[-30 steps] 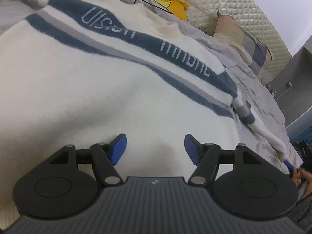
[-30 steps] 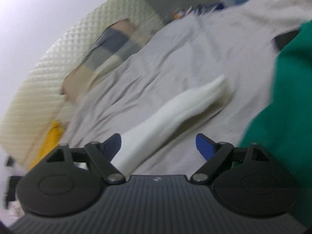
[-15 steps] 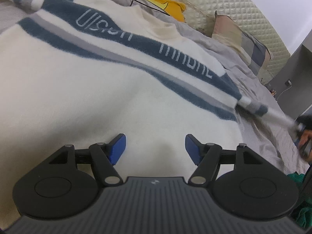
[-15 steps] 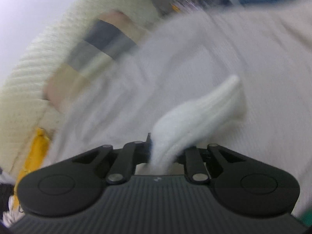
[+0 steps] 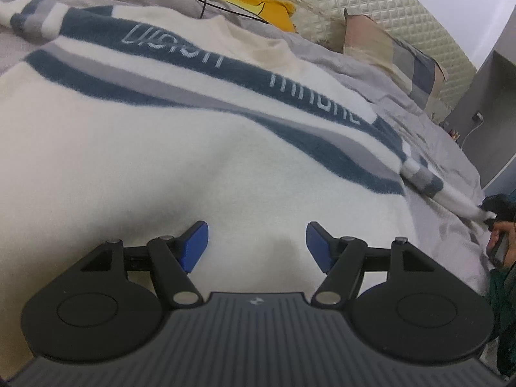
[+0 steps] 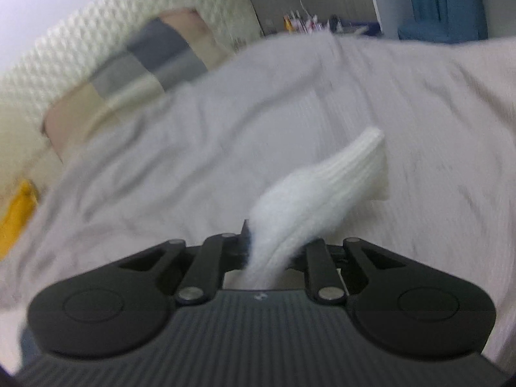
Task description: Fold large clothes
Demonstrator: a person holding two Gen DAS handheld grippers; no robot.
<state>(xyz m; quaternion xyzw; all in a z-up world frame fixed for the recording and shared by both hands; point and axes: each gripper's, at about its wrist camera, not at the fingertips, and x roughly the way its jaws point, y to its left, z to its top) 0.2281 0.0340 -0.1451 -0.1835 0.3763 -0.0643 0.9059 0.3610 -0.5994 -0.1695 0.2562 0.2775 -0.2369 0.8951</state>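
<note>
A cream sweater [image 5: 193, 161] with dark blue and grey chest stripes lies flat on the bed and fills the left wrist view. My left gripper [image 5: 256, 245] hovers open just above its lower body, nothing between the blue pads. The right sleeve [image 5: 451, 193] stretches out to the far right, where a hand holds my right gripper [image 5: 495, 214]. In the right wrist view my right gripper [image 6: 274, 248] pinches the white ribbed cuff [image 6: 322, 187], which sticks out forward past the jaws. Those jaws are opening slightly, with the cuff still pressed between them.
A grey wrinkled bedsheet [image 6: 161, 161] covers the bed. A patchwork pillow [image 5: 396, 58] and a yellow pillow [image 5: 258, 6] with a black cable lean on the quilted headboard [image 5: 403, 6]. Green fabric [image 5: 500, 290] shows at the right edge. A grey cabinet [image 5: 496, 96] stands beyond the bed.
My right gripper went from open beside the sleeve to shut on its cuff and drew the sleeve out straight to the right. The left gripper stayed almost still.
</note>
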